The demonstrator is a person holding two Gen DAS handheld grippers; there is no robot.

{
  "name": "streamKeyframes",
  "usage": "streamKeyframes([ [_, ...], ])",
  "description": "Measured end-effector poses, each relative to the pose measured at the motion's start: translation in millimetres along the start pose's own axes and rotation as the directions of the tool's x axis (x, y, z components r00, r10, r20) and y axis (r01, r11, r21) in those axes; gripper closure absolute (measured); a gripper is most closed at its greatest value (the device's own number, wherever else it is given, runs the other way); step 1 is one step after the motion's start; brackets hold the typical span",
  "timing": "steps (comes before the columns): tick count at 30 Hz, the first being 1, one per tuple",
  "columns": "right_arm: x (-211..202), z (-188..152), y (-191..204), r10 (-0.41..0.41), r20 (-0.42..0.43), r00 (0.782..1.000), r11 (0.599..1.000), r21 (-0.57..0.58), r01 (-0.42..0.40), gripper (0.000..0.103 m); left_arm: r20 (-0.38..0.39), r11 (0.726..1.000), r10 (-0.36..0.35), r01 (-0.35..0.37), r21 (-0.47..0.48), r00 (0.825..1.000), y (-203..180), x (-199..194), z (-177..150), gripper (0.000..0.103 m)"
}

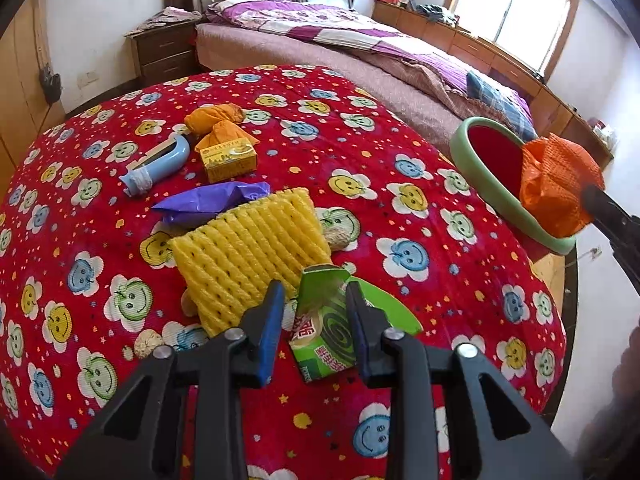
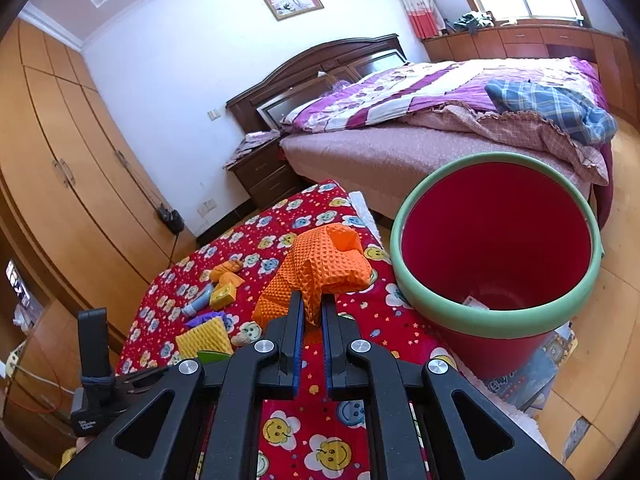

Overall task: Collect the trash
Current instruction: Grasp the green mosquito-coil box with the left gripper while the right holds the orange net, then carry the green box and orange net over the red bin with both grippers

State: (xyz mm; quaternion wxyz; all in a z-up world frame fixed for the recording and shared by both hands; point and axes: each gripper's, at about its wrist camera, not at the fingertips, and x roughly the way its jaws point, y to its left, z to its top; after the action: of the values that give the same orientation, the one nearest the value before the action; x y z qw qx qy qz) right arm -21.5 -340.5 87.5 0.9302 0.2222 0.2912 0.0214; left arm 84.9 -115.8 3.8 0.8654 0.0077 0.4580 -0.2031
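Observation:
My left gripper (image 1: 314, 294) is open, its fingers on either side of a green mosquito-coil box (image 1: 326, 330) lying on the red quilt (image 1: 400, 152). My right gripper (image 2: 311, 308) is shut on a crumpled orange mesh cloth (image 2: 320, 268) and holds it above the quilt, just left of the red bin with a green rim (image 2: 496, 264). The cloth (image 1: 558, 184) and bin (image 1: 492, 184) also show at the right of the left wrist view. A scrap of paper lies in the bin's bottom.
On the quilt lie a yellow foam net (image 1: 248, 256), a purple bag (image 1: 208, 202), a yellow box (image 1: 228, 158), orange wrappers (image 1: 216, 116), a blue tube (image 1: 160, 166) and nut shells (image 1: 146, 344). A bed (image 2: 440, 128) stands behind, a wardrobe (image 2: 60, 160) at left.

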Motion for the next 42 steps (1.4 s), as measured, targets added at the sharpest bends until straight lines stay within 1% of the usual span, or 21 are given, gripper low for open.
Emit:
streamKeyframes([
  [1,-0.3,-0.2,-0.1,-0.001,0.0,1.0,1.0,0.0,0.001,0.095,-0.005,1.0,-0.002,0.002,-0.003,1.0,-0.1,1.3,0.1,0.093],
  [4,-1.8,-0.2,-0.7,-0.002,0.002,1.0,1.0,0.001,0.002,0.095,-0.003,1.0,-0.029,0.029,-0.011,1.0,-0.7,0.0,-1.8,0.101],
  [7,-3.5,-0.2,-2.3,-0.003,0.005,1.0,1.0,0.004,0.003,0.095,0.021,0.999,-0.04,0.04,0.003,0.999,-6.9,-9.9,-1.7,0.101],
  [12,-9.2,1.0,-4.2,-0.004,0.02,1.0,1.0,0.003,0.004,0.095,0.057,0.995,-0.094,0.095,-0.007,0.994,-14.5,-28.2,5.6,0.101],
  [16,-15.3,3.1,-9.0,-0.016,0.039,0.999,1.0,0.005,0.015,0.095,0.096,0.99,-0.139,0.142,-0.019,0.986,-23.6,-43.4,18.2,0.101],
  [21,-21.8,6.7,-18.9,-0.041,0.059,0.997,0.999,0.018,0.04,0.095,0.123,0.988,-0.158,0.156,0.02,0.98,-43.9,-49.1,38.1,0.101],
  [30,-28.1,11.7,-44.8,-0.099,0.084,0.992,0.994,0.06,0.094,0.095,0.127,0.976,-0.198,0.183,0.121,0.972,-94.9,-35.2,69.1,0.101],
  [35,-29.7,15.1,-62.0,-0.143,0.097,0.985,0.987,0.087,0.134,0.095,0.112,0.964,-0.228,0.208,0.166,0.967,-126.3,-18.0,82.5,0.101],
  [42,-29.1,17.7,-88.8,-0.212,0.096,0.973,0.973,0.119,0.2,0.095,0.088,0.952,-0.238,0.215,0.22,0.967,-164.7,10.9,93.3,0.101],
])
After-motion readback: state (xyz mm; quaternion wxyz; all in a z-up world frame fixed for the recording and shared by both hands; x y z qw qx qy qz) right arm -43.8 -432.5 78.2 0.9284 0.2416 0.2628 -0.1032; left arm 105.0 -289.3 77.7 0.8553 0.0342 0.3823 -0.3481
